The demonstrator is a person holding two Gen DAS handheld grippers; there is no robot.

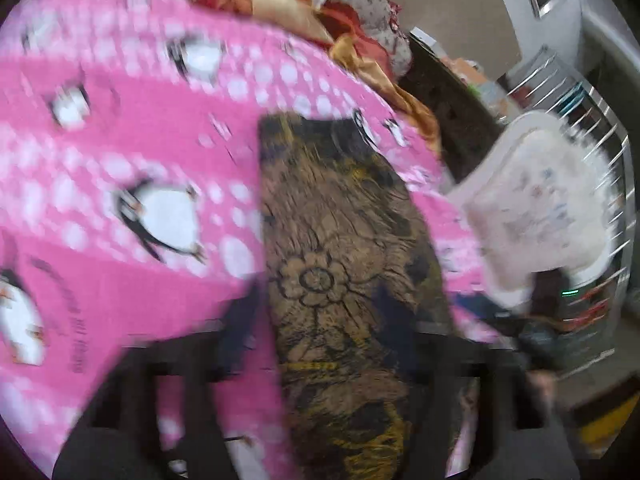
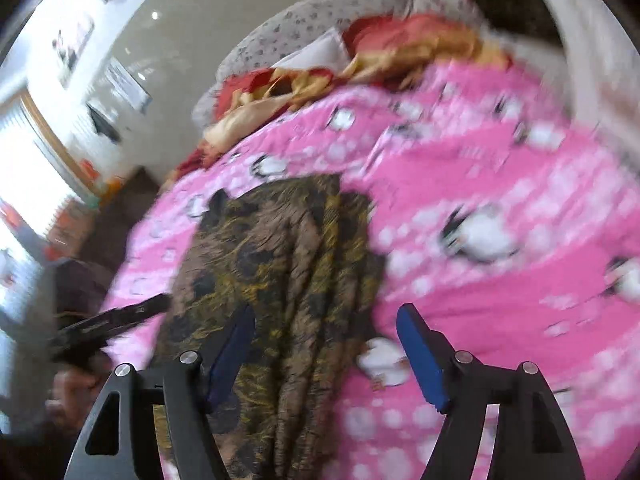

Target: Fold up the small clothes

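Now right claw spread wide over brown patterned garment on pink blanket; left claw state unclear.

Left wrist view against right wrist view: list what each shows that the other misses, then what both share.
Only the left wrist view shows a white fluffy item and a metal rack at the right. Only the right wrist view shows the bright window, the wall pictures, and the right gripper open, with blue pads. Both show the brown patterned cloth lying on the pink penguin blanket, with red and gold fabric beyond. Both views are blurred.
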